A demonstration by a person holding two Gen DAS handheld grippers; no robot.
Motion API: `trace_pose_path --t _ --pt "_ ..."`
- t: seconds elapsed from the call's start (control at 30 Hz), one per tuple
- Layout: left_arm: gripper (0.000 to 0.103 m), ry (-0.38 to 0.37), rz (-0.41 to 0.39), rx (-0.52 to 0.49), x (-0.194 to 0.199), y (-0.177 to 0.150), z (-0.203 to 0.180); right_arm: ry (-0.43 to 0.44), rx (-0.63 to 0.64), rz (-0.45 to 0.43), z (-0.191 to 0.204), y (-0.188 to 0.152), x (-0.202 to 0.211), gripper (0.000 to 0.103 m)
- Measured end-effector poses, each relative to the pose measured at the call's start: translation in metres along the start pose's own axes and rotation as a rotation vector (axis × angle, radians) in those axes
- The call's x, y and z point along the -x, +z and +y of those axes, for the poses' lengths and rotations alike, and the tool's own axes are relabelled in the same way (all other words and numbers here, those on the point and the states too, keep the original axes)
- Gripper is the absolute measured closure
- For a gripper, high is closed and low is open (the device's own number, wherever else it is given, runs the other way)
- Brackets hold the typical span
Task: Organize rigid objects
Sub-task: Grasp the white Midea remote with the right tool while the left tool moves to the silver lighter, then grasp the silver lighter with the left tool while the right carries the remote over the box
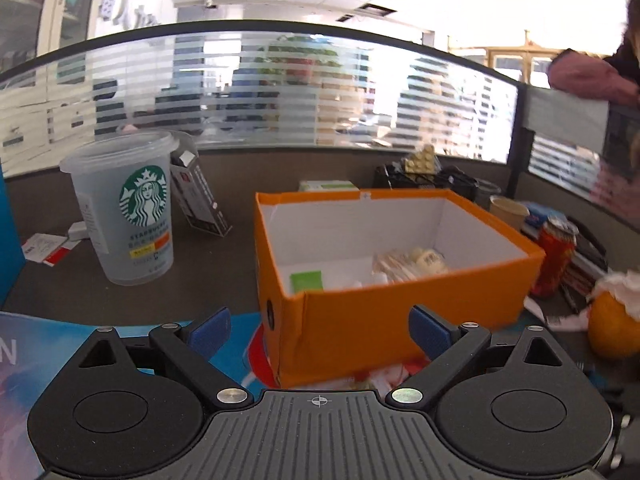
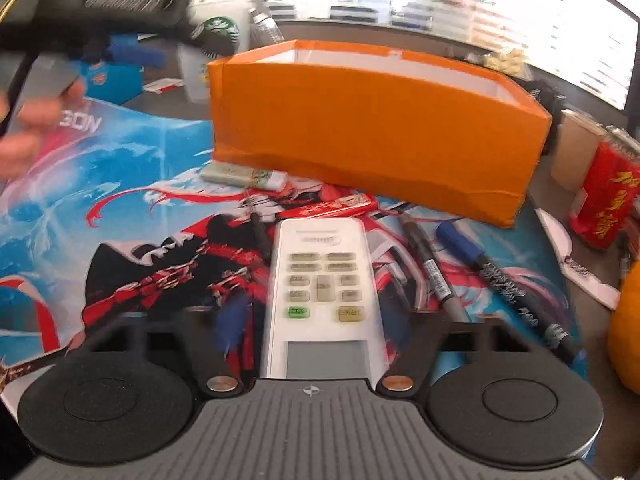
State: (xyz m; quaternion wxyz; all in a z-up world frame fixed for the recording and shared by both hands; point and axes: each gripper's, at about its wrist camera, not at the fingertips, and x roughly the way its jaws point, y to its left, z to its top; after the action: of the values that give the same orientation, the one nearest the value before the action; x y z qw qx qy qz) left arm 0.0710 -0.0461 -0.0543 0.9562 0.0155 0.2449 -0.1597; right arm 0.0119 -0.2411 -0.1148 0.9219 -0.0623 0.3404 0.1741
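Right tool (image 2: 316,320) open around the remote (image 2: 322,292), near the mat's front edge.
Squeeze gently, lift straight, drop in box (image 2: 376,128); left tool (image 1: 320,334) open, empty.

**Bright office daylight, strong fisheye bend, motion blur on the right view**

Both views are brightly lit. Light pours in from the far windows behind the striped frosted-glass partition (image 1: 280,88), which blows out to white at the upper right of the left wrist view. The translucent plastic coffee cup (image 1: 124,208) and open orange cardboard box (image 1: 380,264) look sharp there; shadows under them are soft and faint. Straight edges curve heavily toward the corners, which go dark. The right wrist view is smeared by motion: the right gripper's blue fingertips (image 2: 230,328) streak, the far left is heavily blurred, while the white rectangular remote control (image 2: 324,280) is only mildly soft. Far windows glare white.
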Motion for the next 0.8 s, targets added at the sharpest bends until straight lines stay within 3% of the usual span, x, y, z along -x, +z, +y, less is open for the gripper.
trace_pose_path --t 0.37,0.6,0.8 --pt "0.006 -0.044 0.081 -0.118 -0.001 -0.047 -0.013 0.015 -0.043 -0.022 -0.006 -0.004 0.012 0.053" --pt "0.006 0.009 0.060 -0.238 -0.010 -0.062 -0.018 -0.006 -0.051 -0.061 -0.014 0.006 0.026 0.053" --pt "0.006 -0.142 0.070 -0.392 -0.027 -0.071 -0.018 -0.001 -0.073 -0.095 -0.022 0.018 0.030 0.053"
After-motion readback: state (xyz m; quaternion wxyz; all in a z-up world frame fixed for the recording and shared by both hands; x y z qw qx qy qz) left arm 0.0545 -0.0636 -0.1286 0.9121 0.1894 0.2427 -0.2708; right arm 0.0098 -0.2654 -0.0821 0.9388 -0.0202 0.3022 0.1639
